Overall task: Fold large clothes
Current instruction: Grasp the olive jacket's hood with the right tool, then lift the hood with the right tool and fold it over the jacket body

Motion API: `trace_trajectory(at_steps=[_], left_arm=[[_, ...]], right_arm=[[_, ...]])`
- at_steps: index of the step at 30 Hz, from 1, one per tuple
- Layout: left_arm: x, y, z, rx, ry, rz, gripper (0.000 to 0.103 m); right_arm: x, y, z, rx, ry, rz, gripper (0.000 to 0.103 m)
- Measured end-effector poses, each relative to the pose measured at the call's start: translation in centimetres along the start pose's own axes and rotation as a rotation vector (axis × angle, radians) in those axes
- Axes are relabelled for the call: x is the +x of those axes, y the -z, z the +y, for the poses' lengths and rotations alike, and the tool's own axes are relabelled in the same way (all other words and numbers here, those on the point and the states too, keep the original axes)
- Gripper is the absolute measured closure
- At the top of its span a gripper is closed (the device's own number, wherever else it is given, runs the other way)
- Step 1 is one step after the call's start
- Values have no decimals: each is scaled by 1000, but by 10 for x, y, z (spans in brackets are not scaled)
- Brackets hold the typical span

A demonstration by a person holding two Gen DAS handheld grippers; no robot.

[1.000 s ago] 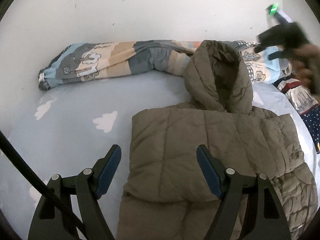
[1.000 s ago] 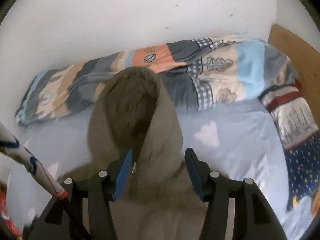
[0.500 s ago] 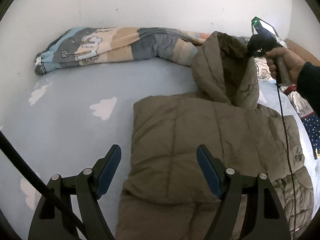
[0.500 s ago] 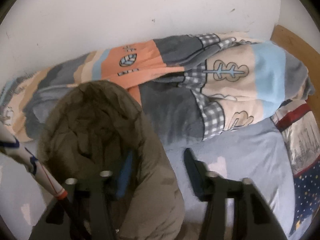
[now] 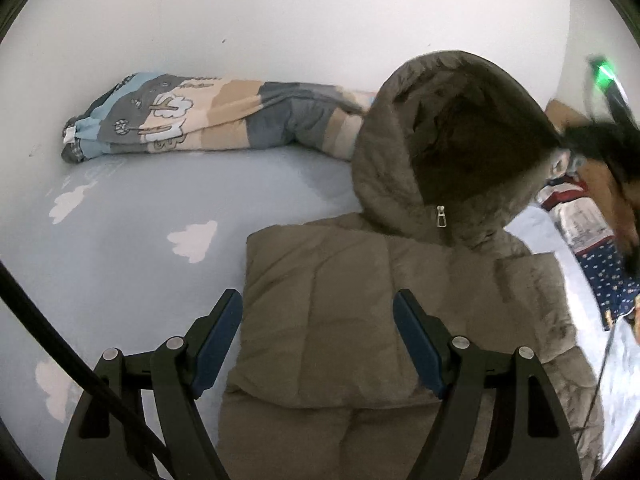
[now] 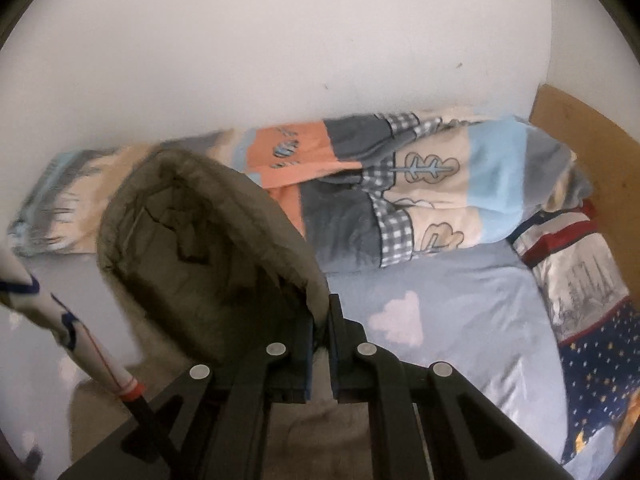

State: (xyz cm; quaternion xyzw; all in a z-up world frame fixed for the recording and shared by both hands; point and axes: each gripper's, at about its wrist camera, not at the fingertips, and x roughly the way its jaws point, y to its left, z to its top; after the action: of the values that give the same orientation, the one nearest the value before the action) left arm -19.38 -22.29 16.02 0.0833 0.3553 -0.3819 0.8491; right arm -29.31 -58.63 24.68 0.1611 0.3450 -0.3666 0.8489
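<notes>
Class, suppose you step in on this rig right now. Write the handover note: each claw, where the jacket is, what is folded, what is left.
Right claw: shut on the hood rim, holding it up off the bed.
Left claw: open, empty, above the jacket body's left edge.
Jacket: on the bed, front zipped, sides tucked in to a rectangle.
Done: sides folded in.
Left: lay the hood down over the body, then probably fold the body in half.
</notes>
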Motion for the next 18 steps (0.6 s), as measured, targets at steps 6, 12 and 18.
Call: trace_trajectory(at_steps=[6,12,18], left_arm=[[-22,-5,1,-39,75,-35,26],[-15,-5,0,-113,161,3,26],[7,0,-33,-107,236,66,26]], right_arm=[[-81,95,-9,-24,-37,-39,97],[-82,200,-45,138,-46,73,97],[-47,228,-48,125,-18,165,97]])
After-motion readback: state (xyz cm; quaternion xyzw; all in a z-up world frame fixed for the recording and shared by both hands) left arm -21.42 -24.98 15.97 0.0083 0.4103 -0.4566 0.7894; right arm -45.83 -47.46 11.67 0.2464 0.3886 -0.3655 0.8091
